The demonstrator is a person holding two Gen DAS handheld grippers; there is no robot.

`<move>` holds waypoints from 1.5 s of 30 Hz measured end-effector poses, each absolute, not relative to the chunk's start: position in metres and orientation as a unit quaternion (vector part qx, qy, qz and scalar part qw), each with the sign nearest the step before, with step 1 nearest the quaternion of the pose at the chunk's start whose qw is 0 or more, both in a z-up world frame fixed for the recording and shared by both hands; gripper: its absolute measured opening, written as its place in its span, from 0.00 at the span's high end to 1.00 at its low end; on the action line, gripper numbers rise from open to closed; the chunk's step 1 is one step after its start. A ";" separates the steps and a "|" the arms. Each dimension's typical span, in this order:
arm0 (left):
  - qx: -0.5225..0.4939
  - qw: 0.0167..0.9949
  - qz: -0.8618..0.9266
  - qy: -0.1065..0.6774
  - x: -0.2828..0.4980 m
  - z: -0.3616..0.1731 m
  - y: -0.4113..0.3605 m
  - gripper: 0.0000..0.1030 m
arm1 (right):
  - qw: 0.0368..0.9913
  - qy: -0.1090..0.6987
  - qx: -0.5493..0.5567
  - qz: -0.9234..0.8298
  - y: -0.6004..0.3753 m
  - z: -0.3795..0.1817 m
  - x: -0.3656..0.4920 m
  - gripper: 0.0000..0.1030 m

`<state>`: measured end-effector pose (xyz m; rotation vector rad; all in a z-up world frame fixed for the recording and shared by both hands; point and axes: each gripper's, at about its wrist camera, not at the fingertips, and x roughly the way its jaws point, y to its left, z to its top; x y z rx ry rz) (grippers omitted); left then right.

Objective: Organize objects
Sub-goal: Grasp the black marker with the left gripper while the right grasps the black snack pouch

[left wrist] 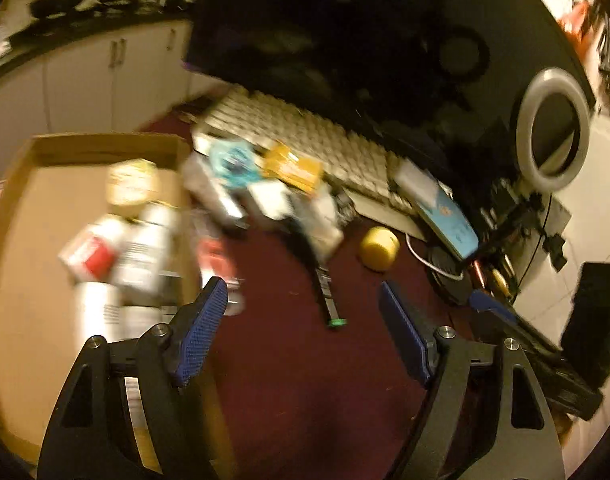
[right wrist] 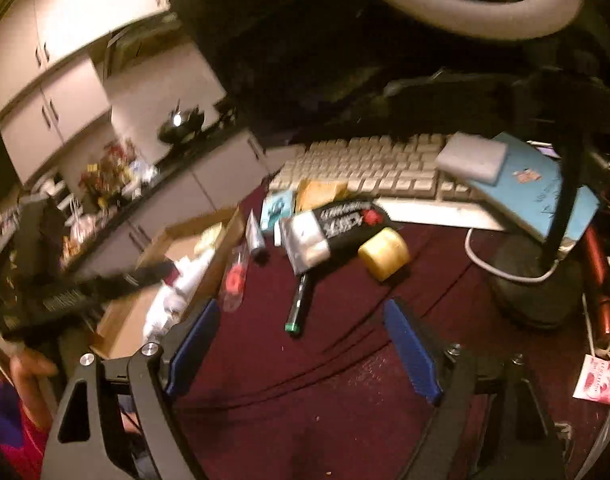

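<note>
Objects: we see packets (right wrist: 337,220) and a pen (right wrist: 298,307) on maroon cloth (right wrist: 305,380).
Box (left wrist: 65,152): bottles (left wrist: 145,248) inside, at nine o'clock.
Claws: our left gripper (left wrist: 303,304) and right gripper (right wrist: 301,320) both spread, empty.

- Motion blur smears the white bottles (left wrist: 145,248) in the cardboard box (left wrist: 45,184); I can't read their labels.
- The pile of packets (left wrist: 265,184) in front of the keyboard (left wrist: 305,140) is blurred too, so I can't tell them apart.
- My ring light (right wrist: 465,12) is cut off by the top edge in the right wrist view.
- The monitor (left wrist: 345,40) is too dark to make out.
- My left claw (right wrist: 85,292) is a dark streak crossing the box.
</note>
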<state>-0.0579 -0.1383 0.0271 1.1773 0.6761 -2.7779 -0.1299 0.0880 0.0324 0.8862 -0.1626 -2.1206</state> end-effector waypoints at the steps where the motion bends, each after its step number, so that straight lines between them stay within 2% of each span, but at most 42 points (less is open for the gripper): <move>1: 0.389 0.024 -0.896 0.211 -0.064 0.024 -0.131 0.24 | 0.410 -0.074 0.345 -0.841 0.092 0.036 -0.130 0.18; 8: 0.434 0.071 -0.891 0.112 -0.117 -0.009 -0.087 0.25 | 0.403 -0.092 0.343 -0.843 0.102 0.033 -0.137 0.18; 10: 0.449 0.080 -0.885 0.100 -0.129 -0.018 -0.084 0.36 | 0.404 -0.093 0.345 -0.842 0.102 0.031 -0.137 0.18; 13: 0.454 0.092 -0.882 0.089 -0.141 -0.027 -0.086 0.45 | 0.405 -0.091 0.348 -0.841 0.100 0.028 -0.138 0.18; 14: 0.461 0.097 -0.878 0.087 -0.147 -0.032 -0.088 0.55 | 0.405 -0.090 0.349 -0.840 0.100 0.027 -0.138 0.18; 18: 0.464 0.105 -0.877 0.068 -0.149 -0.037 -0.090 0.85 | 0.400 -0.081 0.360 -0.839 0.097 0.021 -0.142 0.18; 21: 0.470 0.077 -0.876 0.068 -0.139 -0.036 -0.089 0.86 | 0.383 -0.051 0.378 -0.841 0.093 0.020 -0.150 0.18; 24: 0.467 0.045 -0.879 0.079 -0.118 -0.037 -0.086 0.86 | 0.357 0.029 0.404 -0.842 0.079 0.024 -0.164 0.18; 27: 0.460 0.020 -0.885 0.076 -0.088 -0.038 -0.081 0.86 | 0.360 0.070 0.407 -0.837 0.068 0.031 -0.180 0.18; 33: 0.453 -0.014 -0.887 0.091 -0.054 -0.037 -0.082 0.86 | 0.323 0.125 0.334 -0.877 0.060 0.054 -0.201 0.18; 36: 0.452 -0.024 -0.886 0.106 -0.053 -0.038 -0.087 0.86 | 0.347 0.133 0.335 -0.866 0.057 0.044 -0.196 0.18; 38: 0.451 -0.023 -0.886 0.106 -0.055 -0.038 -0.088 0.86 | 0.387 0.161 0.347 -0.839 0.043 0.029 -0.187 0.18; 41: 0.452 -0.023 -0.885 0.107 -0.058 -0.038 -0.088 0.86 | 0.387 0.209 0.356 -0.824 0.022 0.005 -0.179 0.19; 43: 0.456 -0.020 -0.882 0.115 -0.062 -0.038 -0.089 0.86 | 0.390 0.187 0.370 -0.822 0.018 0.000 -0.182 0.20; 45: 0.459 -0.018 -0.880 0.118 -0.067 -0.037 -0.090 0.86 | 0.396 0.121 0.394 -0.821 0.017 0.003 -0.189 0.20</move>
